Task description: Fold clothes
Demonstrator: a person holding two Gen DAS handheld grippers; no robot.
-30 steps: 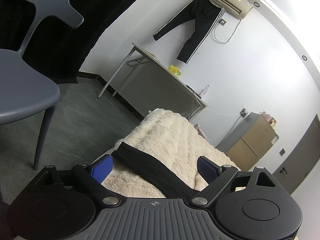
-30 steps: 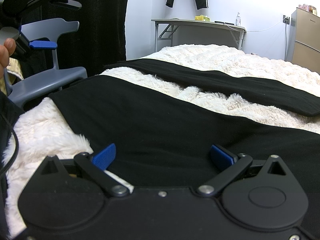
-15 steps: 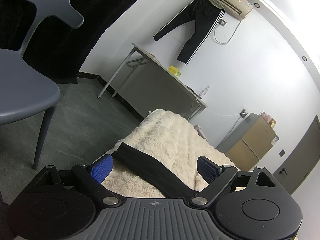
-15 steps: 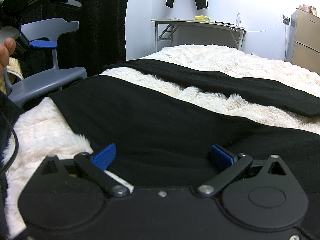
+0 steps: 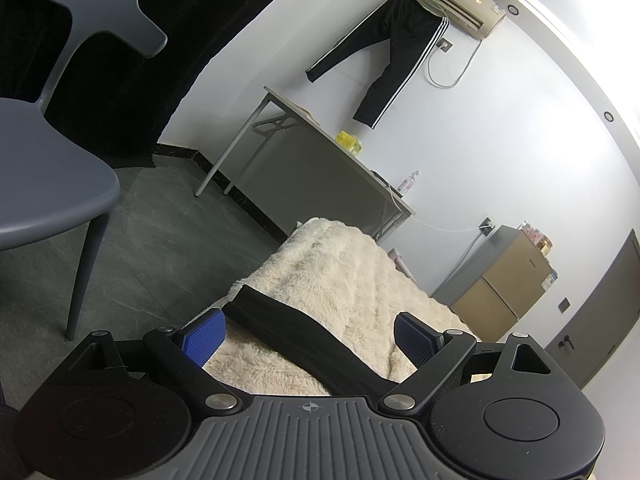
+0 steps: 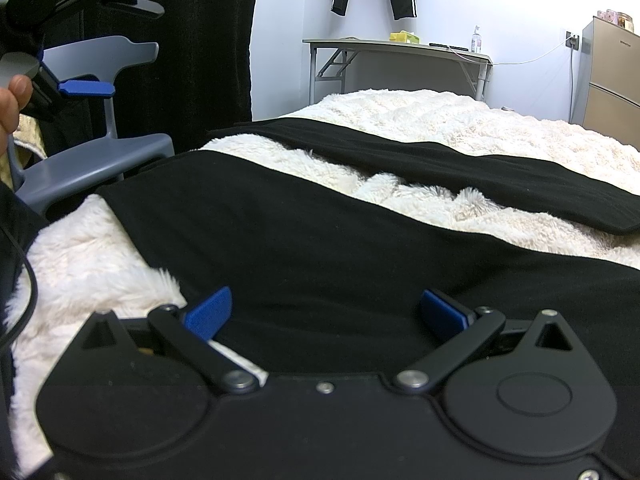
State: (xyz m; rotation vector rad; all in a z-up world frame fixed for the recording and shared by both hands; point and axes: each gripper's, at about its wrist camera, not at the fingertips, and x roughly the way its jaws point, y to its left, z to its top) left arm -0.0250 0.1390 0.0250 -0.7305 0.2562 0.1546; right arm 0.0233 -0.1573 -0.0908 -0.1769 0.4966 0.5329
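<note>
Across the fluffy cream blanket lies a black garment, spread flat with one long strip stretched out further back. Right gripper hovers low over it, jaws wide apart, holding nothing. Left gripper is up in the air by the grey chair, wide open too, empty.

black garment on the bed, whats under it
The black garment lies spread on a fluffy cream blanket, which shows around it and in the gap between its two parts. What the blanket itself covers cannot be seen.
</note>
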